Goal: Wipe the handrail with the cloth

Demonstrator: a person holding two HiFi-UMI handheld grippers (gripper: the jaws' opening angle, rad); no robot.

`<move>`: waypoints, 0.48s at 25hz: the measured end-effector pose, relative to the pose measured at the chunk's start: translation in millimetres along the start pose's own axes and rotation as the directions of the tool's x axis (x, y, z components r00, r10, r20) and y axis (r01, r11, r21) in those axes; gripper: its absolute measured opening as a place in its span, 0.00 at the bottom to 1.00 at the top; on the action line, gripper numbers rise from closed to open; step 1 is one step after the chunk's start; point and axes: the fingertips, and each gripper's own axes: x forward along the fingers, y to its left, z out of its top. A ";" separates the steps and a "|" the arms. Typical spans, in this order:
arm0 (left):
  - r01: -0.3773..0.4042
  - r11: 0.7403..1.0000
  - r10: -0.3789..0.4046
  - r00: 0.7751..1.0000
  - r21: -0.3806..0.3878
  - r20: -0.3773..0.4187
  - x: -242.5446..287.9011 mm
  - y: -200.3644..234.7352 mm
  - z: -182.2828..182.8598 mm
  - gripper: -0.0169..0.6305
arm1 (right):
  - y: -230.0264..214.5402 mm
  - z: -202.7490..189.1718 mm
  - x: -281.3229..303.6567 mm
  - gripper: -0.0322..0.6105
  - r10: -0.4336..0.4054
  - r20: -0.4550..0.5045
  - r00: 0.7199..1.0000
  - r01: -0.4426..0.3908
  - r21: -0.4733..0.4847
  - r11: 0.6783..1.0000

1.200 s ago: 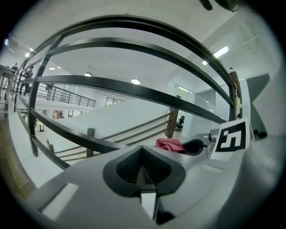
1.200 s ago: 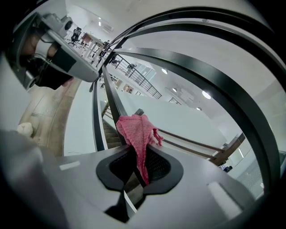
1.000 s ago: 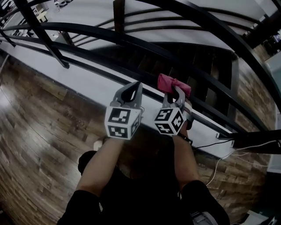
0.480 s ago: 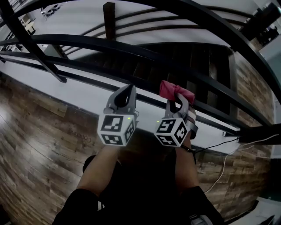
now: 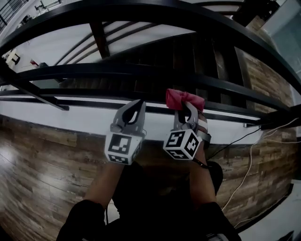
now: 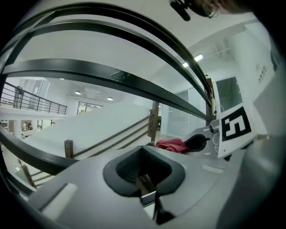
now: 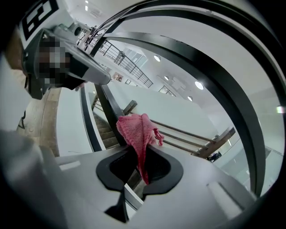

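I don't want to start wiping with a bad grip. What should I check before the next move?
1. Cloth gripped: ok, the right gripper is shut on it.
2. Cloth bunch sticking out beyond the gripper: ok.
3. Cloth touching the handrail: not ok, it shows apart from the rail in the right gripper view.
4. Left gripper out of the way: ok, shut, empty, beside the right one.
5. How firm the grip is: cannot tell.
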 end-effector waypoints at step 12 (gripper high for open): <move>0.170 0.983 -0.168 0.985 -0.075 0.033 15.5 -26.6 -1.4 0.03 | 1.4 -1.0 0.9 0.11 0.076 0.025 0.997 -0.074 -0.073 0.995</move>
